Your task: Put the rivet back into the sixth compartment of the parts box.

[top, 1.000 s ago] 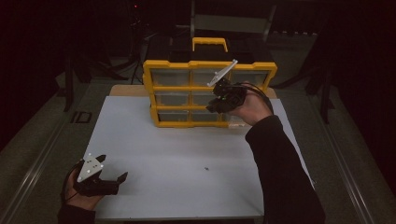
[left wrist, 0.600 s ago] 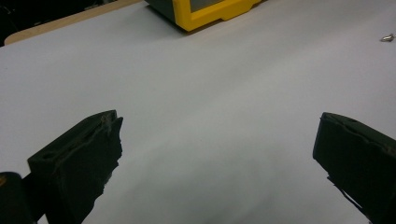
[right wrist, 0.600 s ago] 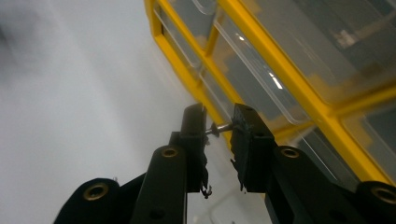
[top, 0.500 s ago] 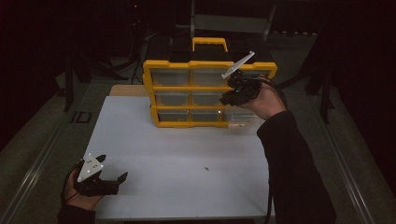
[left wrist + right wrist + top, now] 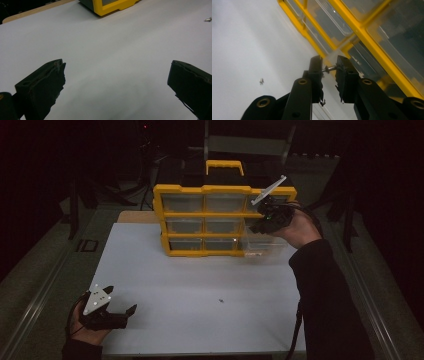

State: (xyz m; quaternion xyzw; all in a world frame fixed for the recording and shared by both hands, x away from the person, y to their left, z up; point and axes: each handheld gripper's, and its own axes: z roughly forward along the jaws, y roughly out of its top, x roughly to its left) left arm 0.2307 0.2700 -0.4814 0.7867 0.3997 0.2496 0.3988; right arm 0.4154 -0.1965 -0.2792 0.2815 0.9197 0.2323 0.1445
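High view: the left gripper rests low at the near left corner of the white counter, held in a hand that comes in from the bottom edge, with its grey three-cornered plate on top. In the left gripper view its two black jaws stand far apart, wide open, with nothing between them but bare counter. A small loose screw lies by itself near the middle of the counter, well apart from this gripper; the same screw shows at the far right edge of the left gripper view and as a small speck in the right gripper view.

Farther back stands a yellow drawer organizer with clear drawers and a yellow handle on top. At its lower right, one clear drawer is pulled out toward the person.

To the right, the right gripper is raised in front of the organizer's right column, above the pulled-out drawer, held by a hand in a dark sleeve. In the right gripper view its jaws are drawn close, leaving a narrow gap, and a small metal screw is pinched crosswise between the tips of the right gripper. Behind the tips lie the yellow frame and the clear drawer fronts of the organizer.
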